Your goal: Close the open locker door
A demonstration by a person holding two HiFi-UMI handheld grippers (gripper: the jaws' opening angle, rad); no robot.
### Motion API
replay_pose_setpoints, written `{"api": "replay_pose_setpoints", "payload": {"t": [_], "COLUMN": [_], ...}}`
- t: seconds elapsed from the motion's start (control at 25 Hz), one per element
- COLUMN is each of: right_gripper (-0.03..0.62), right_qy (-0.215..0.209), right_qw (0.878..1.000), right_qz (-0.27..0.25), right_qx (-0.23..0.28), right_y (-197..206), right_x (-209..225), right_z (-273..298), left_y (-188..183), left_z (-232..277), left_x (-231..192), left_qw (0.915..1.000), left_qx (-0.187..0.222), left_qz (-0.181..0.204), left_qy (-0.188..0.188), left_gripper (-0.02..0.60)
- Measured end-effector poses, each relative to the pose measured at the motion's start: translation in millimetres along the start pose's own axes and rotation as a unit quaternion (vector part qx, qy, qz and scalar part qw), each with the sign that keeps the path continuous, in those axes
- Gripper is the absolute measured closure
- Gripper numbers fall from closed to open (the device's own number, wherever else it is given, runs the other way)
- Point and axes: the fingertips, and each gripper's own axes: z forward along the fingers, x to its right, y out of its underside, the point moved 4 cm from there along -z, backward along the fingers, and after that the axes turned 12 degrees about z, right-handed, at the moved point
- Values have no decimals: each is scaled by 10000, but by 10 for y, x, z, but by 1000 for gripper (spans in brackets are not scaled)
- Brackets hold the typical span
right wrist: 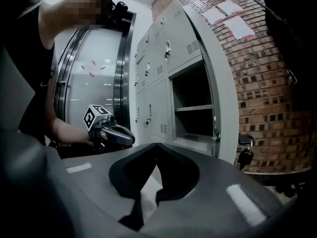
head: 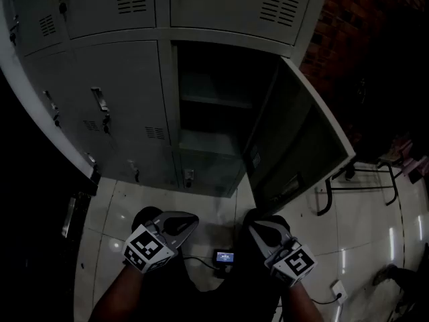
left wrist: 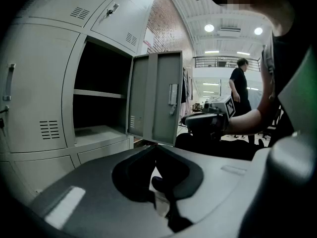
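The grey locker bank (head: 120,106) has one compartment open (head: 211,109), with a shelf inside. Its door (head: 295,139) stands swung out to the right. Both grippers hover low over the floor in front of it, clear of the door. My left gripper (head: 190,221) is shut and empty, below the closed lockers' bottom row. My right gripper (head: 255,220) is shut and empty too, just below the door's lower edge. The left gripper view has the door (left wrist: 159,97) ahead and the right gripper (left wrist: 190,121) beside it. Keys (right wrist: 244,155) hang from the door (right wrist: 221,90) in the right gripper view.
A small black device (head: 224,256) with a cable lies on the tiled floor between the grippers. A metal frame (head: 362,183) stands at the right by a brick wall (head: 345,32). A socket (head: 338,290) lies on the floor. A person (left wrist: 240,90) stands far off.
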Motion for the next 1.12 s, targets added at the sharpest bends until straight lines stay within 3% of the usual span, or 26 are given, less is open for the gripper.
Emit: {"api": "replay_pose_setpoints", "payload": {"t": [0.24, 0.36, 0.56, 0.88, 1.0, 1.08, 1.12], "right_gripper": [588, 538, 460, 379, 382, 448, 448], "right_qy": [-37, 19, 270, -697, -970, -1025, -1053], "right_qw": [9980, 9974, 9944, 9936, 9927, 9925, 9922], "right_qz": [-4, -232, -136, -336, -355, -359, -358], "right_qx": [634, 681, 1011, 828, 627, 560, 559], "right_y": [-188, -290, -570, -1005, -1009, -988, -983], "right_x": [-45, 29, 561, 658, 658, 667, 659], "right_z": [-242, -499, -890, -601, -475, -437, -422], "left_y": [-2, -16, -18, -8, -3, -13, -15], "left_z": [-42, -43, -40, -57, -51, -50, -52], "left_x": [-24, -30, -29, -43, -36, -32, -33], "left_qw": [10000, 10000, 10000, 10000, 10000, 10000, 10000], "left_qx": [-22, 14, 47, 70, 63, 60, 62], "left_qz": [19, 19, 20, 9, 8, 5, 3], "left_qy": [-4, 6, -2, -46, -41, -27, -27], "left_gripper": [569, 569, 569, 569, 569, 569, 569]}}
